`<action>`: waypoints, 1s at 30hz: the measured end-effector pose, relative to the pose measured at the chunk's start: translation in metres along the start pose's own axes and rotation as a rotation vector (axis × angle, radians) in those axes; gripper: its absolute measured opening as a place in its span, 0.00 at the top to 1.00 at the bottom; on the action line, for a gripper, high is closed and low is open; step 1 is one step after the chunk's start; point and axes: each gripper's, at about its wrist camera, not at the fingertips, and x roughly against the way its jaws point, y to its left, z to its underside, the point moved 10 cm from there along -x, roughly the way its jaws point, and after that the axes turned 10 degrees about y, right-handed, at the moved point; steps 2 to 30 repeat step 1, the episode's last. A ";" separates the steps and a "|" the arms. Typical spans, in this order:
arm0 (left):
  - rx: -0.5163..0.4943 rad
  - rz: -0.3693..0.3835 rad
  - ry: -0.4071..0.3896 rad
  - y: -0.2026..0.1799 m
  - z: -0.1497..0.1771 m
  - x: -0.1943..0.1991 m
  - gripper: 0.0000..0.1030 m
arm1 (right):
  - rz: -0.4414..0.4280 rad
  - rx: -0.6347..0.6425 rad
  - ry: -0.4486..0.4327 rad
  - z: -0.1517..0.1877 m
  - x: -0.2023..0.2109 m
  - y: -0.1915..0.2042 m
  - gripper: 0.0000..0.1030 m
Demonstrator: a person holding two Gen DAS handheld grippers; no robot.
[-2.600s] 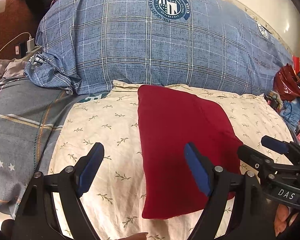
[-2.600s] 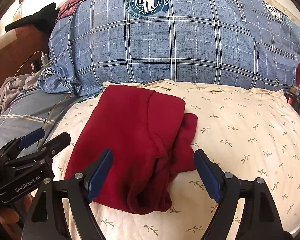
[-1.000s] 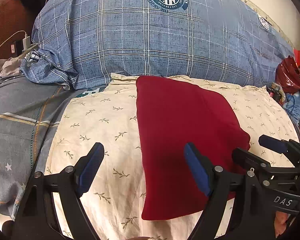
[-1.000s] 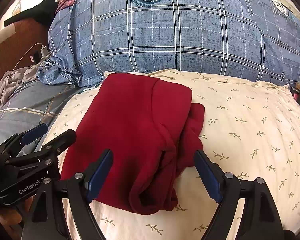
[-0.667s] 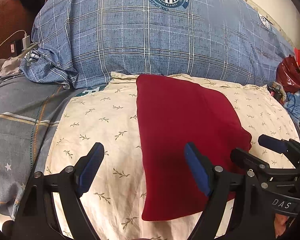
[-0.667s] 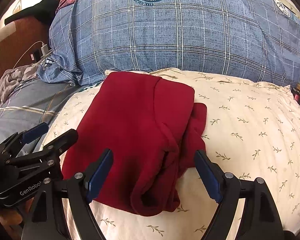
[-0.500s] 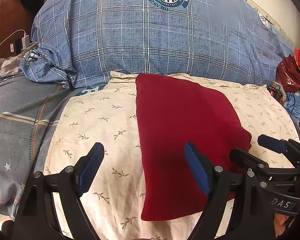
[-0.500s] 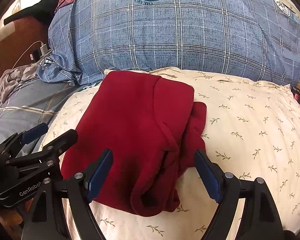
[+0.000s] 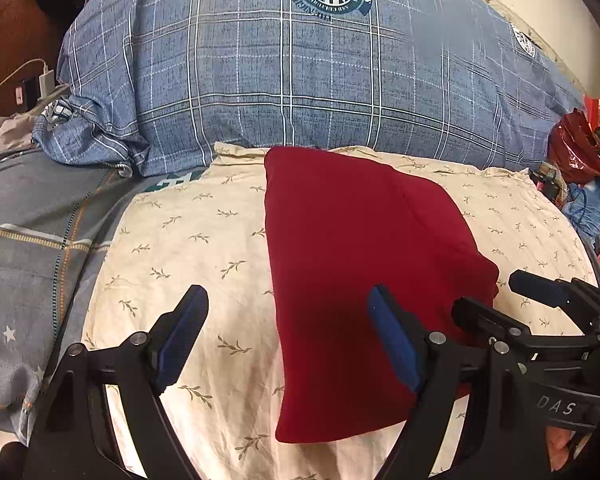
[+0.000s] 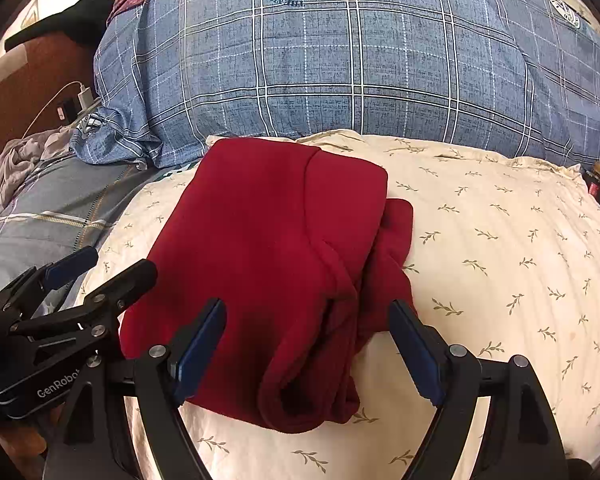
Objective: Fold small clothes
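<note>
A dark red garment [image 9: 352, 264] lies folded into a long rectangle on a cream leaf-print pillow [image 9: 188, 248]. In the right wrist view the garment [image 10: 268, 248] shows a loose fold sticking out on its right side. My left gripper [image 9: 288, 340] is open and empty, low over the garment's near left edge. My right gripper [image 10: 308, 344] is open and empty, astride the garment's near end. Each gripper shows in the other's view: the right gripper [image 9: 500, 300] at right, the left gripper [image 10: 96, 268] at left.
A big blue plaid pillow [image 9: 320, 80] stands behind the cream one. A grey striped sheet [image 9: 32, 240] lies left, with a charger and cable [image 9: 46, 80] by the brown headboard. A red bag [image 9: 576, 152] and clutter sit at the far right.
Both grippers have stayed open and nearly still over the garment. The view has shifted only slightly. The garment has not moved.
</note>
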 end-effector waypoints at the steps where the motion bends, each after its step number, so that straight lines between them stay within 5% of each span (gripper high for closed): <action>1: 0.000 0.005 0.003 0.001 0.000 0.000 0.20 | 0.000 0.000 -0.002 0.000 0.000 0.000 0.18; 30: 0.000 0.005 0.003 0.001 0.000 0.000 0.20 | 0.000 0.000 -0.002 0.000 0.000 0.000 0.18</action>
